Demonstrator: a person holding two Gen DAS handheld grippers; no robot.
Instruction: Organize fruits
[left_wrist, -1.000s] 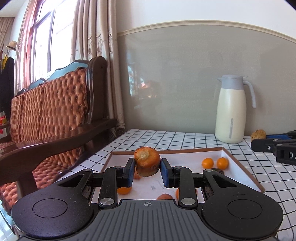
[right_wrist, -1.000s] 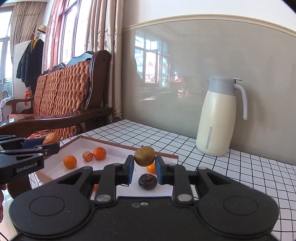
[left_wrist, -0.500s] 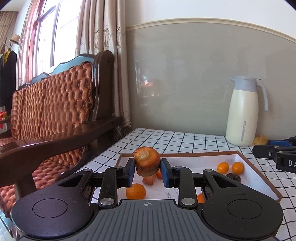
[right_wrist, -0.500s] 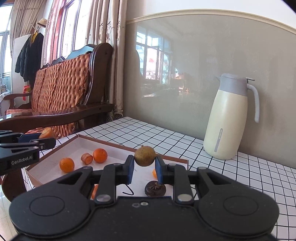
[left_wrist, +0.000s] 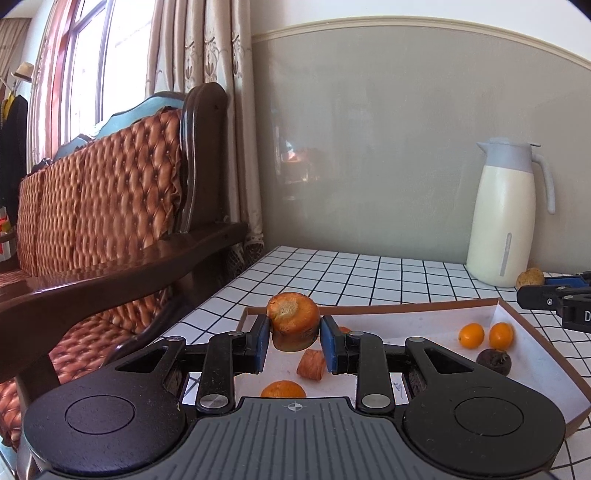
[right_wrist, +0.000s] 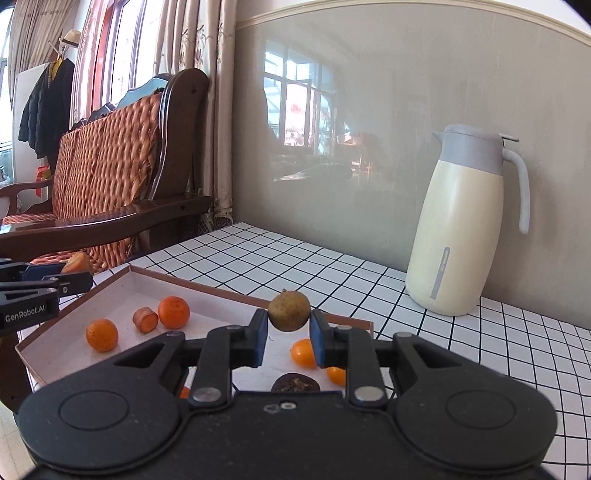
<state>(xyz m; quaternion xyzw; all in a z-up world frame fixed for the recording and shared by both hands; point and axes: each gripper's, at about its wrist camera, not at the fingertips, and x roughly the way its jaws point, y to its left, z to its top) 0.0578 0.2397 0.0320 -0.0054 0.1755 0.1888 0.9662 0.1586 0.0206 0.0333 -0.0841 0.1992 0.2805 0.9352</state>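
Gripping a carrot chunk (left_wrist: 293, 320), the left claw (right_wrist: 44, 284) reads "GenRobot.AI" — right claw (right_wrist: 288, 334) clenched on a brown fruit (right_wrist: 289, 310).

The bench (left_wrist: 388, 273) is white with black squares, the jug (right_wrist: 465, 236) is cream with a grey top, and the small oranges (right_wrist: 173, 312) are bright orange.

Both wrist cameras look forward along their fingers, low and close over the desk (left_wrist: 369, 273), sharing the tray (left_wrist: 535, 354) and jug (right_wrist: 461, 229).
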